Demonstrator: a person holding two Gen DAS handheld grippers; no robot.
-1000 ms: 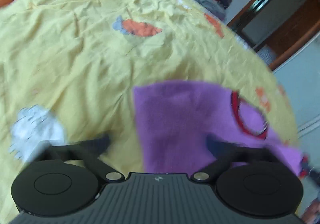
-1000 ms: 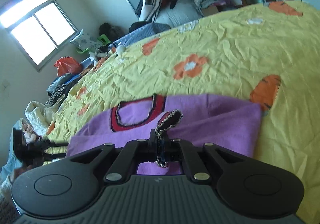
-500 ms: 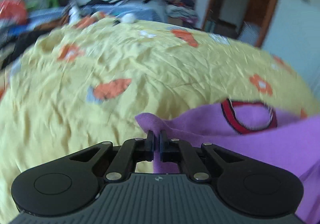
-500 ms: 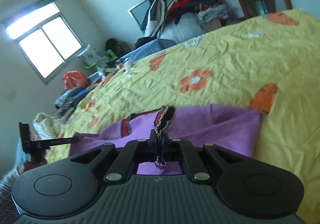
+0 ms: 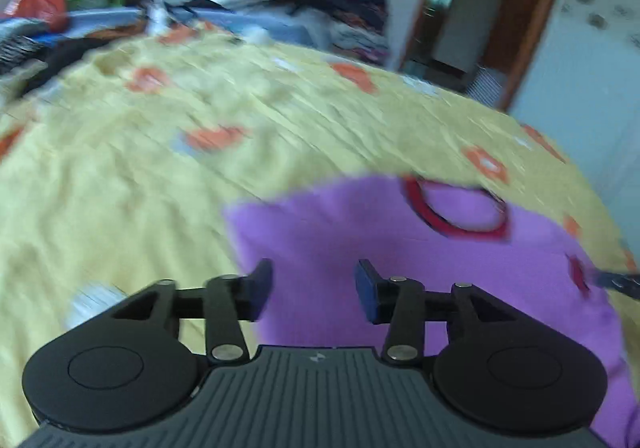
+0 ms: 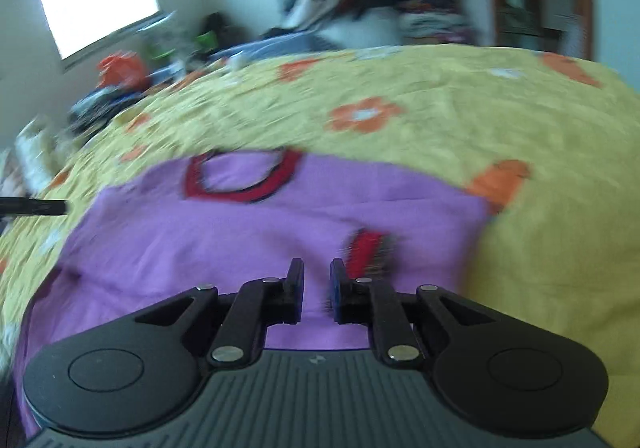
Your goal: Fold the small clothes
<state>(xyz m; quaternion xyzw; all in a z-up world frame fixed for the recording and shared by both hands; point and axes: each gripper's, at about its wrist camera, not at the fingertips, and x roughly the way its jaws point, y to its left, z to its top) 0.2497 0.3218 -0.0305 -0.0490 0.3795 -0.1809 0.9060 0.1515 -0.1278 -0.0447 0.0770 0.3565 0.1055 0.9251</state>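
Lying flat on the yellow flowered bedspread, the purple garment spreads just ahead of and beneath both pairs of fingers, its red-trimmed neck opening on the far side from them. In the left wrist view the left gripper has its fingers spread wide with nothing between them; the cloth's left edge runs just outside its left finger, and the neck opening sits ahead and to the right. In the right wrist view the right gripper has its fingers parted by a narrow gap and grips nothing; a red and dark cuff lies on the cloth just ahead and to the right of its right finger, touching neither as far as the blur allows. The garment's long axis seems to run across both views, side to side, so each gripper stands nearer one end: the left by the left edge, the right by the cuffed side. Whichever fold comes next likely starts from one of these near edges. Both frames are motion-blurred, so fine creases cannot be read.
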